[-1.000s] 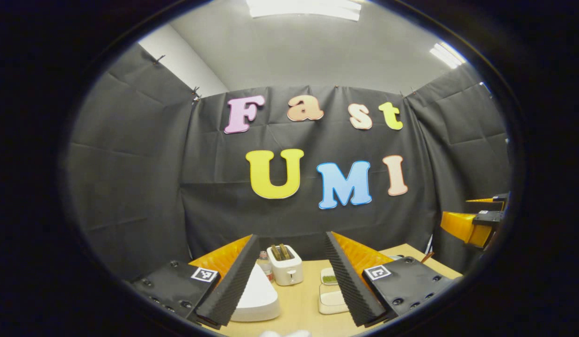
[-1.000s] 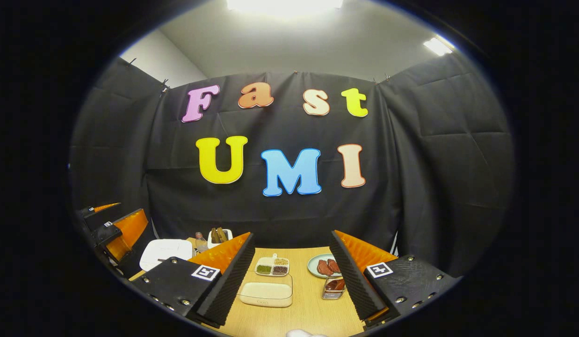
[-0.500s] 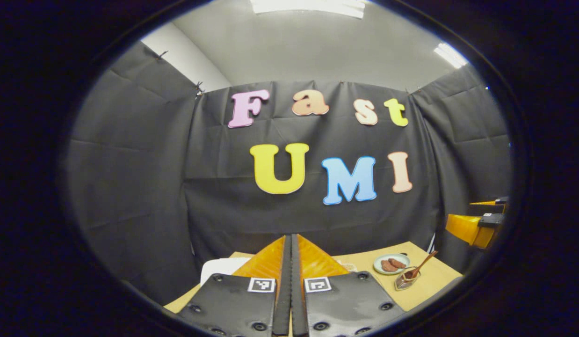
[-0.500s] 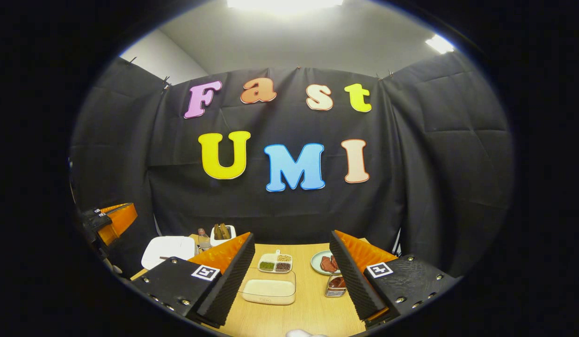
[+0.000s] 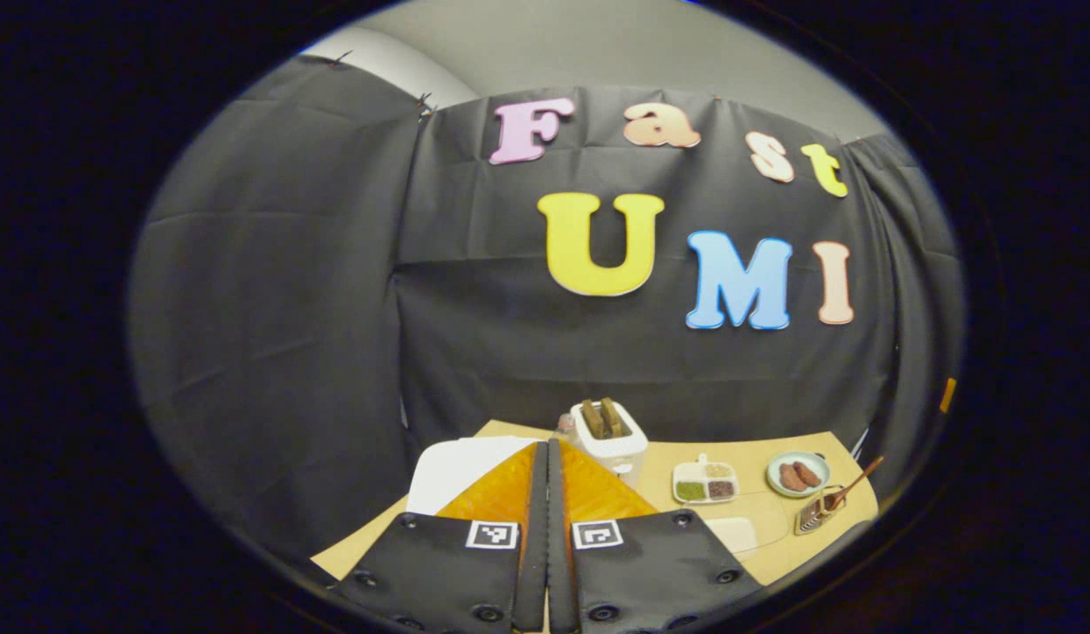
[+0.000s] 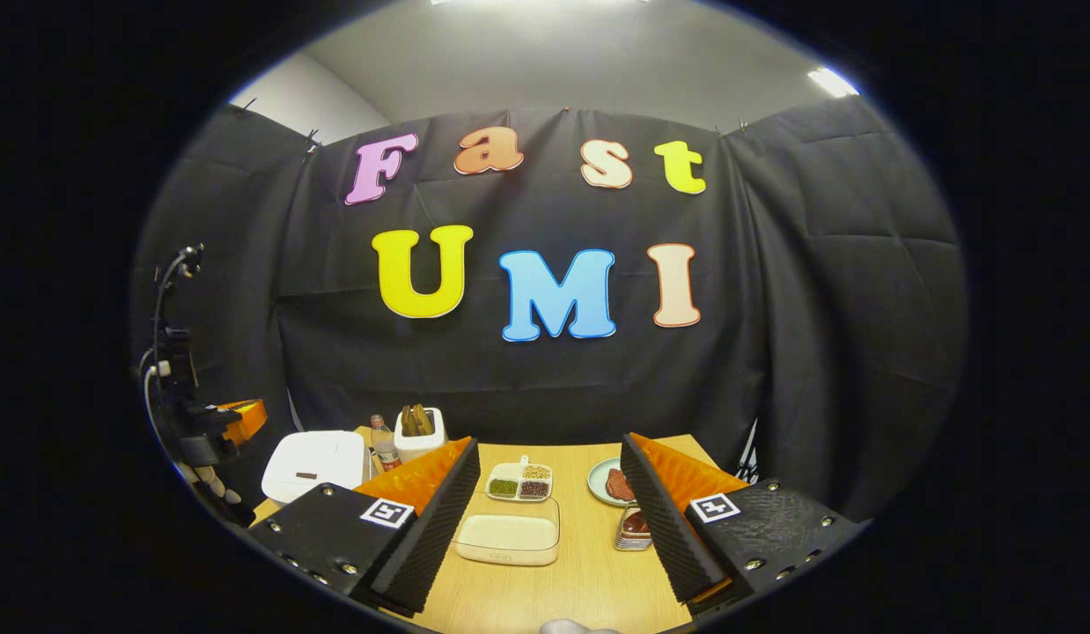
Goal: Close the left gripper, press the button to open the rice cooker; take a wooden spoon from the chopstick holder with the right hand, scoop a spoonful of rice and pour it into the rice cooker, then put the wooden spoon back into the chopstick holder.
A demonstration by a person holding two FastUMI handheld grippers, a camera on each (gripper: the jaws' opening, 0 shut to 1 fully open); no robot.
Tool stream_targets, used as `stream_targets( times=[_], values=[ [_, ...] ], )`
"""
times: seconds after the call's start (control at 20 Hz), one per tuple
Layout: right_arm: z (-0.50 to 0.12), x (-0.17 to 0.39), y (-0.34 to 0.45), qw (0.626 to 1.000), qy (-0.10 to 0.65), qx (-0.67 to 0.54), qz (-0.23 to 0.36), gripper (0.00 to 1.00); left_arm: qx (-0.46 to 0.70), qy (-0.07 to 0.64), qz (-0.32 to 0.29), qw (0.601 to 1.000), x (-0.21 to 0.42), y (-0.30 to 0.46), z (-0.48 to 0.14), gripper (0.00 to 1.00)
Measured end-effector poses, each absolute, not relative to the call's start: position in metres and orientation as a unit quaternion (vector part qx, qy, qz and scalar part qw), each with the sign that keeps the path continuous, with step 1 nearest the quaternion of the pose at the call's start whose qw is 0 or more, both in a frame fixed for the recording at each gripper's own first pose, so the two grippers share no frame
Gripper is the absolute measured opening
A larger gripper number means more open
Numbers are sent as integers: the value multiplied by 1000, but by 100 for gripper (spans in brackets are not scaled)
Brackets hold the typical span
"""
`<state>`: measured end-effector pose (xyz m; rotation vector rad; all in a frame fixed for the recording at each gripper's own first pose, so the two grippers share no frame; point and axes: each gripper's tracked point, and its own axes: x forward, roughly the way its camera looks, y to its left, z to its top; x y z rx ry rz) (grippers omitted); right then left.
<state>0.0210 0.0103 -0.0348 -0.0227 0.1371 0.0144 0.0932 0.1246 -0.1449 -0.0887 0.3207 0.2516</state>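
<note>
Black cloth walls close in the booth around a pale wooden table (image 6: 554,590), where I am running both claws through the opening step of the rice job. My left gripper (image 5: 547,493) has its ribbed black fingers pressed flat together on nothing, a change from a second ago, when they stood spread wide. That settles the first instruction; I judge the button press comes next. Its camera has also swung since then, so the flat white rice cooker (image 5: 461,471), lid down, now lies just beyond the fingertips, to their left. From the right gripper view the cooker (image 6: 314,464) sits at the table's left end, with the left claw's orange body hanging close beside it on the outer side. Right of the cooker stand a small bottle (image 6: 384,445) and a white toaster holding two brown slices (image 6: 418,431). Farther right come a white four-part dish of grains (image 6: 519,482) and a clear lidded box of pale rice (image 6: 506,537). My right gripper (image 6: 549,515) hovers spread and empty above that box, much as before. Farthest from the cooker, the brown wooden spoon (image 5: 853,484) leans out of the small ribbed chopstick holder (image 5: 811,518), untouched, beside a round plate of reddish meat (image 5: 797,474).
</note>
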Motion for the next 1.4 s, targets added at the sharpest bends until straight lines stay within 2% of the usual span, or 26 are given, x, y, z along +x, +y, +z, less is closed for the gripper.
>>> stream_targets(
  times=[0.25,0.45,0.65,0.7,0.95,1.4],
  values=[
    [-40,30,3,995,88,-38,-1,98,-64,255,183,947,117,163,-261,9],
    [-37,35,-3,995,86,-48,-8,98,-78,300,193,931,122,171,-312,9],
    [-42,35,-7,994,93,-49,-11,98,-84,334,200,917,124,175,-339,9],
    [-44,35,-8,994,95,-50,-11,98,-80,318,200,923,129,174,-335,9],
    [-56,36,-6,993,115,-35,-6,98,-32,339,188,921,129,179,-336,9],
    [-64,32,-4,992,122,-17,2,98,-77,405,166,896,139,178,-346,10]
  ],
)
